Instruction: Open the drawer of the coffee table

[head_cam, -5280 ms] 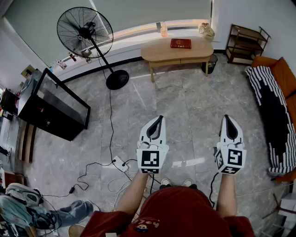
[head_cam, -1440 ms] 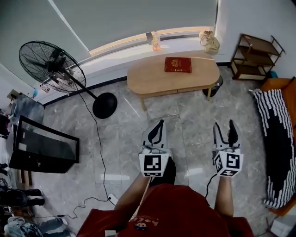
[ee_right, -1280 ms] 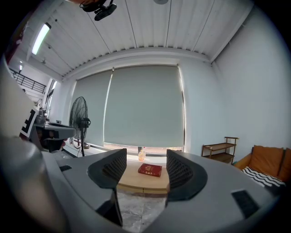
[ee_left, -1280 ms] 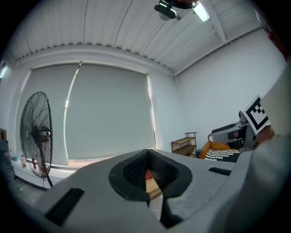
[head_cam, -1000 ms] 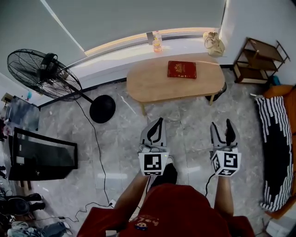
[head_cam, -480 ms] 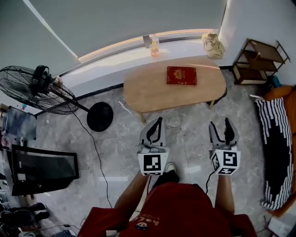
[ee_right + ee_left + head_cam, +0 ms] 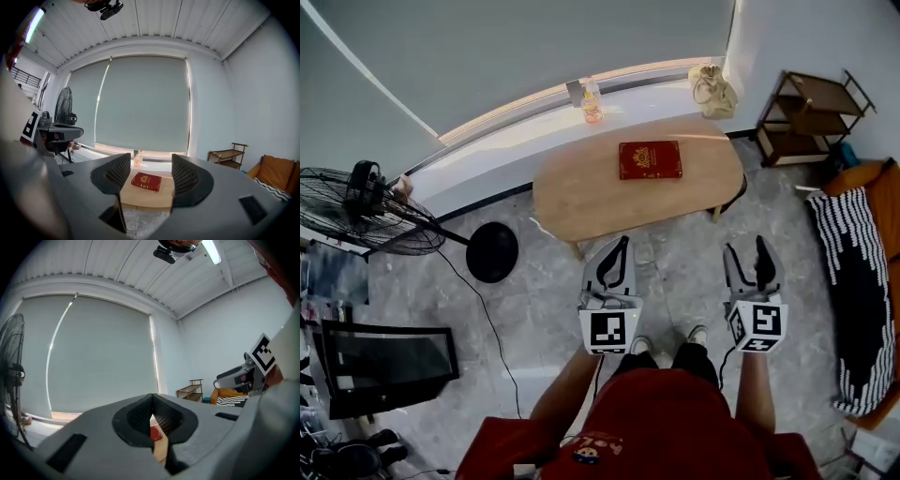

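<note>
**Both grippers held short of the coffee table**

We're looking down, and the oval wooden coffee table (image 7: 581, 192) stands just ahead of us, in front of the window ledge (image 7: 516, 112). Its drawer can't be made out from up here; only the tabletop and the thin front edge show. A red book (image 7: 650, 159) lies flat on the top, right of centre.

The left gripper (image 7: 623, 244) is out in front of us above the grey marble floor (image 7: 534, 300), its tips pointing at the table's near edge without touching it. In its own view the jaws are pressed together with nothing between them, only a sliver of book and tabletop showing past them. The right gripper (image 7: 746, 249) hangs level with it, off the table's right end. Its jaws stand well apart and empty, and its view frames the red book and a small bottle (image 7: 592, 105) on the ledge.

Off to the left is a standing fan (image 7: 366, 197). To the right are a wooden shelf (image 7: 802, 117) and a striped blanket (image 7: 853, 244) on an orange sofa (image 7: 879, 178).
</note>
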{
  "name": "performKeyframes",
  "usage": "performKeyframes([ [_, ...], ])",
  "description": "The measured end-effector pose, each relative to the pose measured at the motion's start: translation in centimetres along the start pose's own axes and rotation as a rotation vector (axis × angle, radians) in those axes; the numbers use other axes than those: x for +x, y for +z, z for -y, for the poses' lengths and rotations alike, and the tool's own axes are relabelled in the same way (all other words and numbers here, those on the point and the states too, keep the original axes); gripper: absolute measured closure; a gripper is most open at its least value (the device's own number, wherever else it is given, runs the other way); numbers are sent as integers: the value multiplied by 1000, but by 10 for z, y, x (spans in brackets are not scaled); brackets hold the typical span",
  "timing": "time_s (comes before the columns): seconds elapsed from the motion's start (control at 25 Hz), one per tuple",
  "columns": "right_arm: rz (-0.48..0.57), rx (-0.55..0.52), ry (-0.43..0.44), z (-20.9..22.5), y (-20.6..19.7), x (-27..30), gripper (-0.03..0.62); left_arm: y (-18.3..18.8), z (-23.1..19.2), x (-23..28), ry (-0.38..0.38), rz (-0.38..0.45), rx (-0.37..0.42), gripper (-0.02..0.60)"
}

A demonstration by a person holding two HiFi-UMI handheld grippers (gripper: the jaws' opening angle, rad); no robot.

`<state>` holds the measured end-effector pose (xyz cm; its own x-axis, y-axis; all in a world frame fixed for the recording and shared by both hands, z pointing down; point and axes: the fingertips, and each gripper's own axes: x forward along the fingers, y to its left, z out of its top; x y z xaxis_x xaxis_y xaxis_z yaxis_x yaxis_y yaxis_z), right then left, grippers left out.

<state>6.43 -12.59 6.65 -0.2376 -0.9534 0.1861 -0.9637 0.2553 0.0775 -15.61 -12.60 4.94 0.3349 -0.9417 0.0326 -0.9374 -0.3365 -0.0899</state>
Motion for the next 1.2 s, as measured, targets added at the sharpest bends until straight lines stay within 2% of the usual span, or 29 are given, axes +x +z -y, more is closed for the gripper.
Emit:
performKeyframes([
  [0.32, 18, 24, 26, 70, -3, 20, 326, 20, 46, 48, 26, 46, 51, 575],
  [0.72, 6, 24, 106, 163, -27, 41, 326, 15, 114, 98, 115, 2, 49, 575],
  [0.84, -5, 32, 141, 174, -41, 47, 326, 12, 128, 105, 130, 15, 68, 575],
  [1.04, -23, 18, 183, 176, -62, 60, 326, -7, 141, 107, 146, 9, 57, 575],
  [1.2, -37, 11, 190, 161, -77, 69, 326, -25, 136, 106, 118, 16, 68, 574],
])
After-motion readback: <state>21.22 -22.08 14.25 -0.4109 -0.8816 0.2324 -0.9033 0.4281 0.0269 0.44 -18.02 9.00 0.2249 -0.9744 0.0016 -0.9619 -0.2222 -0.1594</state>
